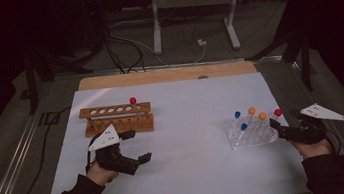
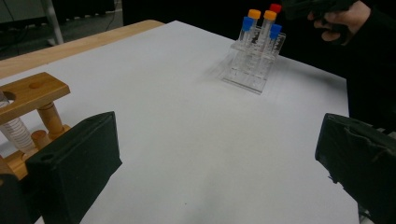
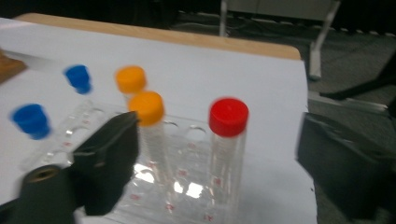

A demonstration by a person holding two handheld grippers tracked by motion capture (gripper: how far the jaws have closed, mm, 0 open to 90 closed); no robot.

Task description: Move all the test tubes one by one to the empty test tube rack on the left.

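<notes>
Standing: clear rack on the right of the white worktop, holding five capped tubes — two blue, two orange, one red
Red tube: clear body, red cap, upright at the rack's near right corner in the right gripper view; the same view is blurred at the blue caps
Right gripper: jaws spread wide, empty, one on each side of the red tube, not touching it; held at the rack's right end
Wooden rack: far left of the worktop, a row of holes on top, one red-capped tube at its right end
Left gripper: jaws wide apart, empty, just in front of the wooden rack
Open room: bare white surface between the two racks — well apart
Edges: clear rack near the worktop's right edge; a wood strip along the far edge
</notes>
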